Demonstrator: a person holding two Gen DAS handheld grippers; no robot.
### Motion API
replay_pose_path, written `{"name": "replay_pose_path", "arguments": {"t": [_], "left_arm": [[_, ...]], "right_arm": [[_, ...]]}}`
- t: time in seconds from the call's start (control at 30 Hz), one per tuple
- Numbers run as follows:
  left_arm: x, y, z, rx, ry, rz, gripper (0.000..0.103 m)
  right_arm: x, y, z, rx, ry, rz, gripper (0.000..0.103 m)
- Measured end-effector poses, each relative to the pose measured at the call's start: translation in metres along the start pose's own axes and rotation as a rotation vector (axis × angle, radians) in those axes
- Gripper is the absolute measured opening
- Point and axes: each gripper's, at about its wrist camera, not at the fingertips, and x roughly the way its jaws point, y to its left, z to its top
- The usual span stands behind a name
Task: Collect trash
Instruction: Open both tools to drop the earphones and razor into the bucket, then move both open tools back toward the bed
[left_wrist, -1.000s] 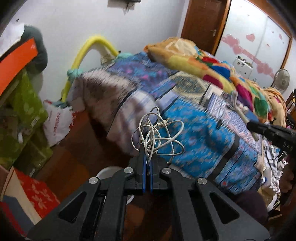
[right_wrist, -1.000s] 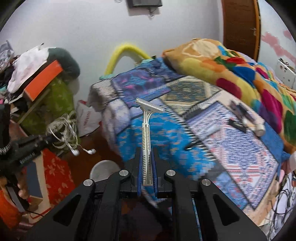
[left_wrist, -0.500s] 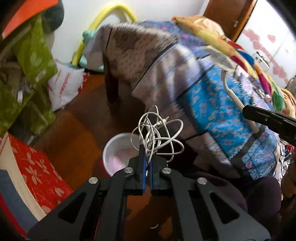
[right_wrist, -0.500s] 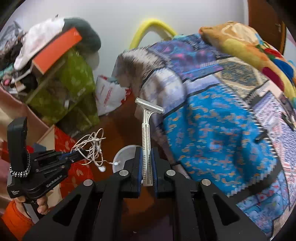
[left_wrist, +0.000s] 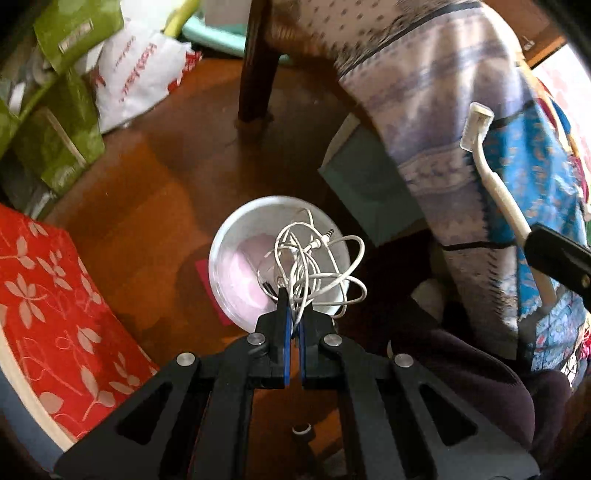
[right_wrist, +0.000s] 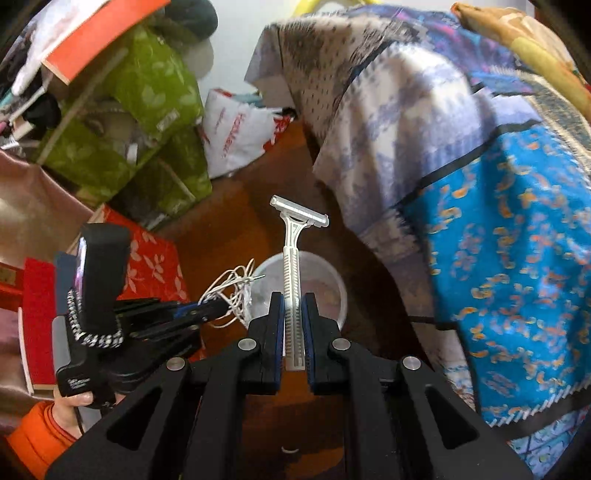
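Left gripper (left_wrist: 294, 325): we hold it with jaws nearly closed, pinching a tangle of white earphone cable (left_wrist: 314, 266) by a few strands, the loops springing forward beyond the tips. Directly beyond and below the tangle in the left wrist view lies the white bin (left_wrist: 221, 266), a round plastic pail with a pale pink liner, standing on the brown wooden floor (left_wrist: 147, 177).

Right gripper (right_wrist: 294, 336): jaws closed on the ribbed handle of a disposable razor (right_wrist: 291, 280), white plastic, long axis running straight out along the fingers, head foremost and crosswise at the far end. From this view the bin's rim (right_wrist: 341, 295) shows behind the razor handle, the head reaching past its far edge.

Relation governing the drop, as we judge it: both items lie over or close to the bin mouth. The cable looks better centred, so the left hand seems nearer to a clean release. The razor may want tipping head down, or drawing back a little, lest it fall past the rim.

Handling notes: the cable is limp and springy, and may snag on the pads. The razor is rigid and light, and should fall straight.

Surroundings: patterned bedspread (right_wrist: 498, 221) hanging at right; red floral box (left_wrist: 55, 314) at left.
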Motion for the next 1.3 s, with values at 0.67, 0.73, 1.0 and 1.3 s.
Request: {"name": "replay_pose_path", "arguments": {"t": [0.67, 0.73, 1.0, 1.3], "left_arm": [[-0.025, 0.009, -0.002, -0.002, -0.038, 0.019, 0.034], [-0.033, 0.006, -0.004, 0.002, -0.052, 0.018, 0.034], [-0.081, -0.021, -0.01, 0.055, -0.144, 0.035, 0.034], [-0.153, -0.073, -0.019, 0.134, -0.293, 0.027, 0.034]], "right_arm": [[0.041, 0.004, 0.017, 0.028, 0.093, -0.003, 0.031], [0.035, 0.003, 0.014, 0.023, 0.088, -0.017, 0.031], [-0.013, -0.003, 0.005, 0.002, 0.003, -0.049, 0.031], [-0.101, -0.013, -0.009, 0.014, -0.19, -0.074, 0.031]]}}
